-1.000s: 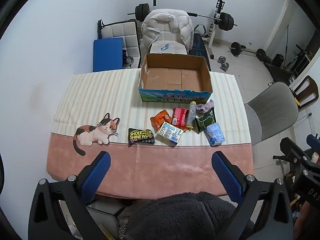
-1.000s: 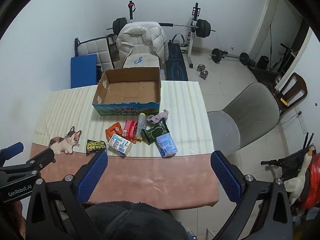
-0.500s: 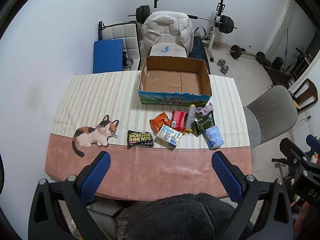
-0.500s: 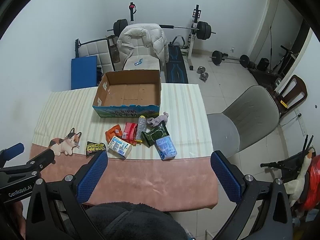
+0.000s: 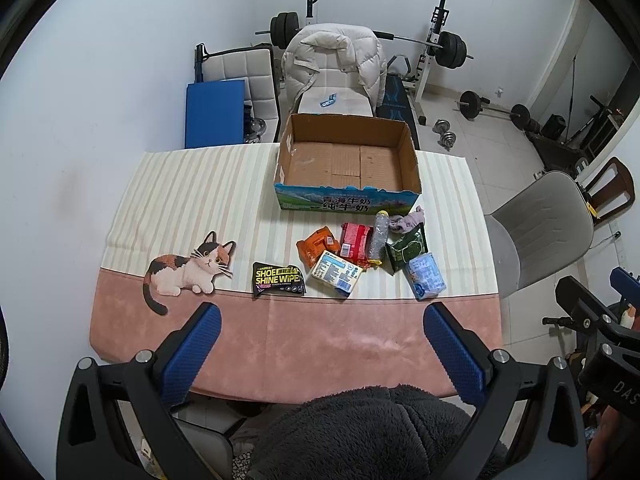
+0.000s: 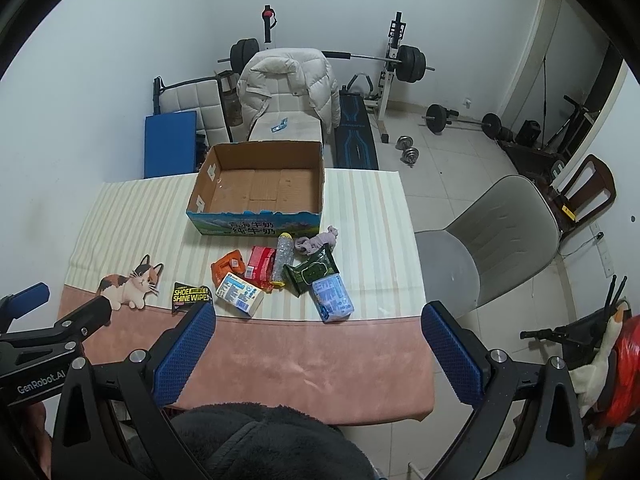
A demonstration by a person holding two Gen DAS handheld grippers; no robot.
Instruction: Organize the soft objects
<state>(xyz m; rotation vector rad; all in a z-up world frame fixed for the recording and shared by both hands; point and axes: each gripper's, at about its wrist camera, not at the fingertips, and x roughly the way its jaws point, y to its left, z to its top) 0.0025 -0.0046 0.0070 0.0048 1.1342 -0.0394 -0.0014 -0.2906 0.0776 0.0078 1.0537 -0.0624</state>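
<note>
Soft packets (image 5: 344,258) clustered before cardboard box (image 5: 347,162) on table (image 5: 192,192), left tongs (image 5: 322,346) and right tongs (image 6: 318,346) both spread apart, empty, red bag (image 6: 624,364) only in right view.

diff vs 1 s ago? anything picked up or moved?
Nothing taken hold of or let go. Both views show a little more of the table's near edge than before, so the left gripper and right gripper seem to have drawn slightly back or up. Both stay open and empty. The packets, among them the shoe shine wipes, and the empty cardboard box lie unmoved.
</note>
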